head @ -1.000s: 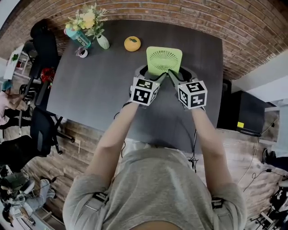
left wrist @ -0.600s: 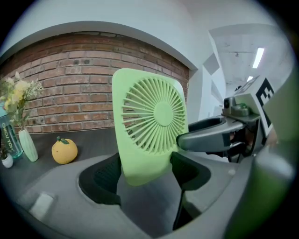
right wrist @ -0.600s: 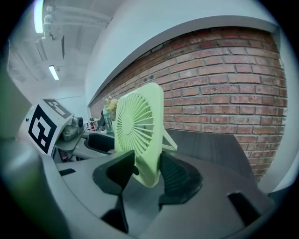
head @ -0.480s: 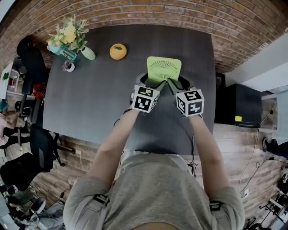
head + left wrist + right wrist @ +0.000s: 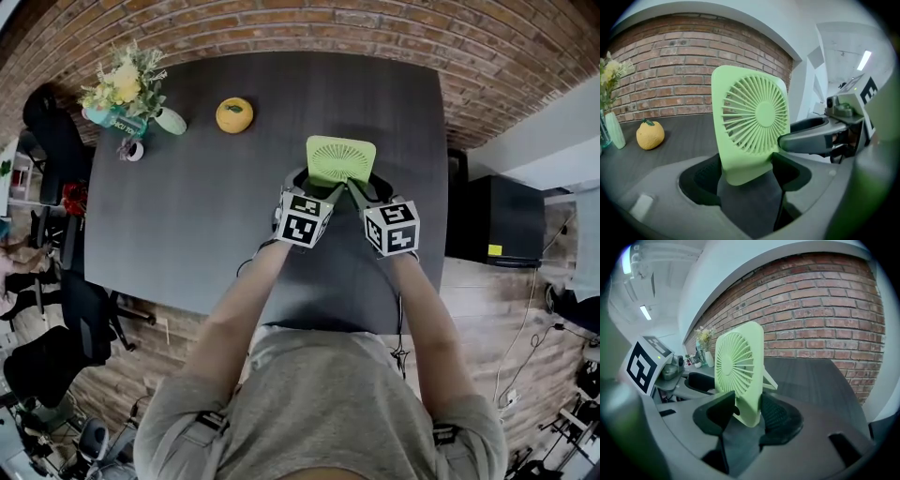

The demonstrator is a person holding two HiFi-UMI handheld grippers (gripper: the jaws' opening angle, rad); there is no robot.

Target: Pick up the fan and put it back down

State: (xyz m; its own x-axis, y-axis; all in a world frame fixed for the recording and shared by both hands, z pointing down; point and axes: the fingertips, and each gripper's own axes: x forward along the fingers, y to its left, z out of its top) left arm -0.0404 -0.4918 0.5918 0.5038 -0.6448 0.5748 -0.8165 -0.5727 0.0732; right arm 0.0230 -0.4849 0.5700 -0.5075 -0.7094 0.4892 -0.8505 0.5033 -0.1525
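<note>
A light green square fan stands upright over the right half of the dark table, held at its lower edge from both sides. My left gripper is shut on its bottom left part; in the left gripper view the fan's grille faces me and my left gripper holds its base. My right gripper is shut on the bottom right; in the right gripper view the fan is edge-on between the pads of my right gripper, its kickstand folded out behind. Whether the base touches the table is hidden.
A yellow-orange fruit lies at the table's far left-middle, and a vase of flowers and a small cup stand at its far left corner. A brick wall runs behind. Office chairs stand left, a black cabinet right.
Both grippers have come down towards the table with the fan still held between them. The grip on it looks the same.
</note>
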